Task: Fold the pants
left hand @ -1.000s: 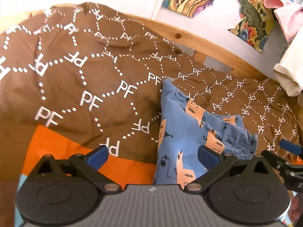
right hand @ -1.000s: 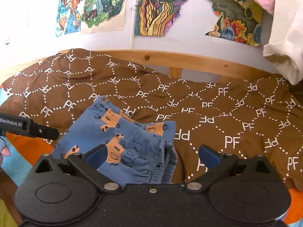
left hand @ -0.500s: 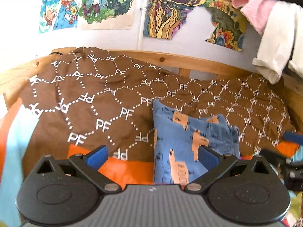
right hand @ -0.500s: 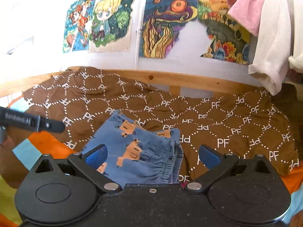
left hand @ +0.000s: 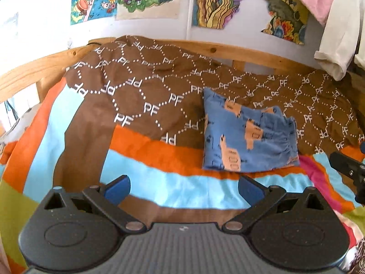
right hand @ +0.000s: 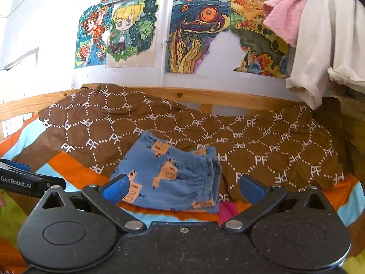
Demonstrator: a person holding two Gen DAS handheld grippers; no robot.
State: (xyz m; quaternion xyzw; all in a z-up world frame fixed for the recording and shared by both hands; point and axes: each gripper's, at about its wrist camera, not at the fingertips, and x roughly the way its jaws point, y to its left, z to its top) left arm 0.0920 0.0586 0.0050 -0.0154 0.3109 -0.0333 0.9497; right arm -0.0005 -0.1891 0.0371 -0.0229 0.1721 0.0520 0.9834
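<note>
One pair of pants (left hand: 248,137), blue with orange print, folded into a compact squarish packet. Lies on the bed, across the near edge of the brown blanket (left hand: 141,96) and onto the striped sheet (left hand: 173,182) below it. Waistband layers stacked at the packet's right side, plain in the right wrist view (right hand: 173,171); edges roughly aligned, top face fairly flat, a few gathers near the elastic.

Left gripper (left hand: 183,188): fingers spread wide, nothing between them, held clear of the cloth, short of the packet and to its left. Right gripper (right hand: 183,188): fingers likewise spread and empty; left finger (right hand: 116,187) overlaps the packet's near corner in the view, contact not determinable.

Status, judged: folding apparently complete, or nearly so. No loose leg or trailing hem visible. Remaining, at most: a light press or squaring of the right-hand edge, if wanted. Underside and far edge of the packet not visible, so hidden bunching not excluded.

Also present: wooden rail (right hand: 205,96) behind the blanket, drawings (right hand: 196,34) on the wall, pink and white clothes (right hand: 319,34) hanging at the right.
</note>
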